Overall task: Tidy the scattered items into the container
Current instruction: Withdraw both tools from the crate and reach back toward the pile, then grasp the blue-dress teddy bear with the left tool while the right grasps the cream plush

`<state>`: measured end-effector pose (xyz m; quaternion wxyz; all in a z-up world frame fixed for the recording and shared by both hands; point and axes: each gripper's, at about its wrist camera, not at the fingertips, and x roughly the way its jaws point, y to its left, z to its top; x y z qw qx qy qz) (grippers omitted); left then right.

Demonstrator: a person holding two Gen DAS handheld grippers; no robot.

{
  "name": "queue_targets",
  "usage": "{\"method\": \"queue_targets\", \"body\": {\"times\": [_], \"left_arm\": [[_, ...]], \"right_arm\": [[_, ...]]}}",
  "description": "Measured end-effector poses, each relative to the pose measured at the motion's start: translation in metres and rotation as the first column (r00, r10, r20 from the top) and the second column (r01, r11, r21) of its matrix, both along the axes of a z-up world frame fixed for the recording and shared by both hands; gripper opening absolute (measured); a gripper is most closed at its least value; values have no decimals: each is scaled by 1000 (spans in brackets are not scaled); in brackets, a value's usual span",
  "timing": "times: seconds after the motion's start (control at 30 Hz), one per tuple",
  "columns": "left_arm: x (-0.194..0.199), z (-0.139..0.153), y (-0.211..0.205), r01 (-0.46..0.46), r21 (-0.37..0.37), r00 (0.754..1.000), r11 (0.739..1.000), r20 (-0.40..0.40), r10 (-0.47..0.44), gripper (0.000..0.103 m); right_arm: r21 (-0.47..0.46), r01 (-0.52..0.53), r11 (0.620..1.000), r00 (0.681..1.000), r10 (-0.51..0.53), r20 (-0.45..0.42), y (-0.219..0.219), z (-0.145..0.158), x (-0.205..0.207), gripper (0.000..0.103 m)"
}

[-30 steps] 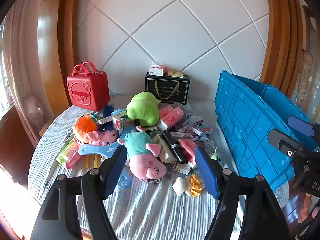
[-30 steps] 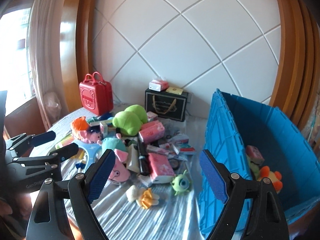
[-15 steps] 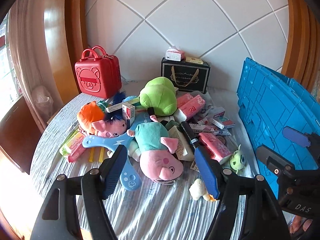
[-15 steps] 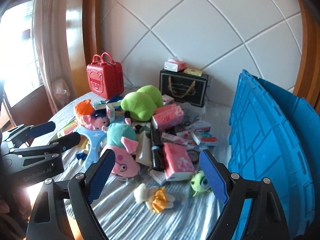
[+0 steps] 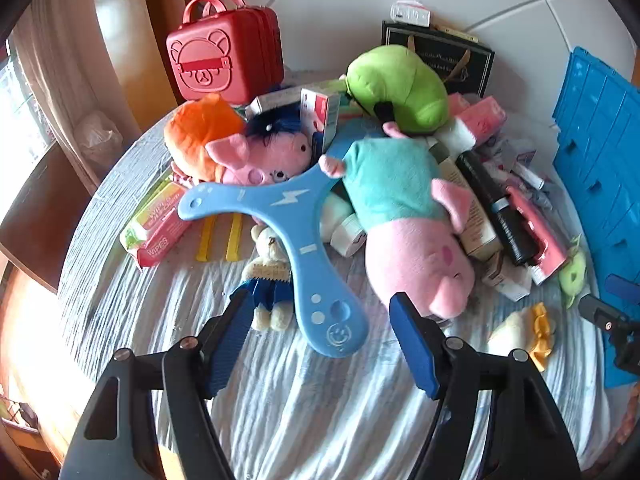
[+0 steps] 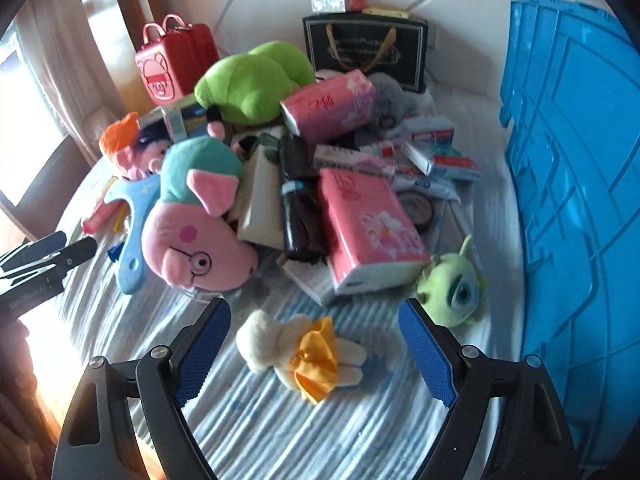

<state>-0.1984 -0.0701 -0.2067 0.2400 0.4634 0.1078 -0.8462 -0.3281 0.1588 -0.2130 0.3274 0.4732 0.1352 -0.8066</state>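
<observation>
Plainly risked snagging the blue boomerang (image 5: 304,216) with left gripper (image 5: 322,340) agape at lower centre, right gripper (image 6: 314,350) likewise empty over duck toy (image 6: 300,354).

Home — plush toys (image 5: 404,216), curtain (image 6: 52,64).

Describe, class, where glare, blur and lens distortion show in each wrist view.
Left wrist view: sunlight washes out the lower left table edge; the blue crate bows at the rim. Right wrist view: the window is overexposed, the crate wall curves and looks slightly smeared; the yellow-skirted plush stays fairly sharp.
</observation>
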Motion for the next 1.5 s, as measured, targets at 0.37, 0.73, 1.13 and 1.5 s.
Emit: {"method": "queue_targets", "body": {"times": [0.37,0.73,1.13,1.5], "left_arm": [[18,-50,-91,56,33,993,998,97,-59,70],[-18,-40,-85,142,92,990,986,16,-144,70],[-23,-44,-86,104,18,994,994,29,-105,70],[-32,-86,-100,241,88,964,967,92,-248,70]], "right_arm": [[58,208,976,971,-214,112,-20,-50,17,87],[78,253,964,962,-260,89,-23,-51,38,87],[24,176,984,983,-177,48,-13,-44,34,80],[60,394,917,914,-398,76,15,-52,41,72]]}}
